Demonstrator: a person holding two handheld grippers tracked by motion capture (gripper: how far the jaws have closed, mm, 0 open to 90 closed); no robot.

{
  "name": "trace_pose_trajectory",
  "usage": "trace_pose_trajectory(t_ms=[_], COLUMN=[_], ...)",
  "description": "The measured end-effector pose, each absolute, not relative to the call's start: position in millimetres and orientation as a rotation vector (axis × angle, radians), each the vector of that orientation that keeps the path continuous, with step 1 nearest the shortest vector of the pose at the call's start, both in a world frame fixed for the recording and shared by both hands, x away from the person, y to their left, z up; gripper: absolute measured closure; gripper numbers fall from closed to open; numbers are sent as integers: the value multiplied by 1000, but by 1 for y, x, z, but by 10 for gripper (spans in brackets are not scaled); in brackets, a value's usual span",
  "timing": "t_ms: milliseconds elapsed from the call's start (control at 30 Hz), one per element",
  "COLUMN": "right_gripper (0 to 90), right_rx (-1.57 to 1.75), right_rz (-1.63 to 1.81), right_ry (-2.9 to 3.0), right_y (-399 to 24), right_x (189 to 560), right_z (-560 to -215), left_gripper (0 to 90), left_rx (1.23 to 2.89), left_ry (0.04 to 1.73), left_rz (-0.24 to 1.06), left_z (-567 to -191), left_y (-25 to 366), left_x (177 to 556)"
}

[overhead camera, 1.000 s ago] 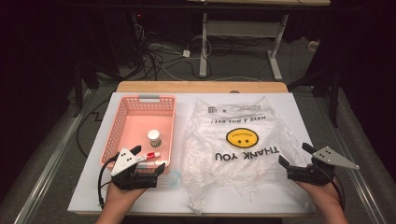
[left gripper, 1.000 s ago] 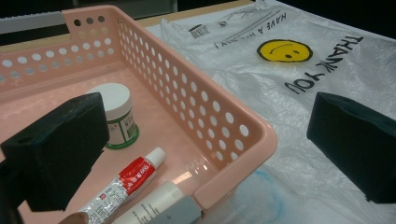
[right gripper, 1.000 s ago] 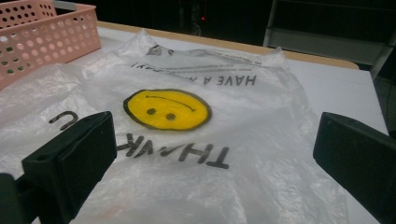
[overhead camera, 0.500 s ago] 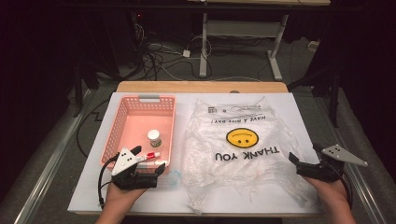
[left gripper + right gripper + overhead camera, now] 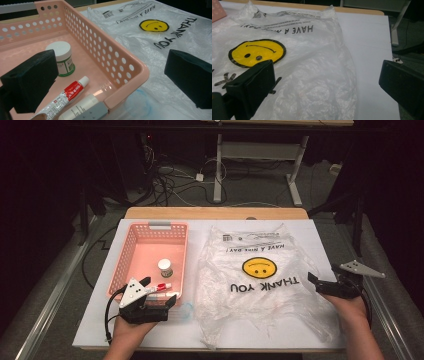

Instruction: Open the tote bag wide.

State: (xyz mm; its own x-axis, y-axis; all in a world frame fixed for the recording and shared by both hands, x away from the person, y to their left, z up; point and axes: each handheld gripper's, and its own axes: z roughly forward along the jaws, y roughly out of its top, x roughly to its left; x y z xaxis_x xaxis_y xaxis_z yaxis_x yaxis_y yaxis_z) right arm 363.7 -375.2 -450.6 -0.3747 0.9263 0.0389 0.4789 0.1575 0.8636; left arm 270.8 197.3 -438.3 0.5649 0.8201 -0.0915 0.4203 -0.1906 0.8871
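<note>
A clear plastic bag (image 5: 260, 280) with a yellow smiley lies flat on the white worktop (image 5: 320, 235), beside a pink basket (image 5: 131, 251) holding a jar (image 5: 165, 267) and tubes (image 5: 62, 98). Left gripper (image 5: 150, 302) at the basket's near corner, right gripper (image 5: 320, 285) at the bag's edge; both jaws released, empty.

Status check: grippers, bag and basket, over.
Left gripper open at pink perforated plastic basket corner. Right gripper open beside clear smiley-face plastic bag. Nothing held, nothing blocking.
</note>
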Motion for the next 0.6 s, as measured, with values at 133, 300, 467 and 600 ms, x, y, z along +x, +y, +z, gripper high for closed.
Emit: trace_pose_trajectory(t_ms=[133, 300, 467, 600], right_gripper=[70, 175, 275, 266], right_rx=[1367, 1413, 1501, 1513], right_rz=[1126, 1104, 1063, 1033], right_ry=[1963, 1989, 2064, 2096], right_y=[-380, -388, -391, -387], right_x=[382, 403, 420, 421], right_z=[-453, -456, -474, -477], left_gripper=[0, 0, 0, 0], left_rx=[1786, 1797, 1829, 1828], left_ry=[1056, 1059, 1055, 1055], left_rz=[500, 514, 505, 530], left_z=[-438, -436, -435, -432], left_y=[200, 197, 194, 194], left_x=[272, 271, 271, 270])
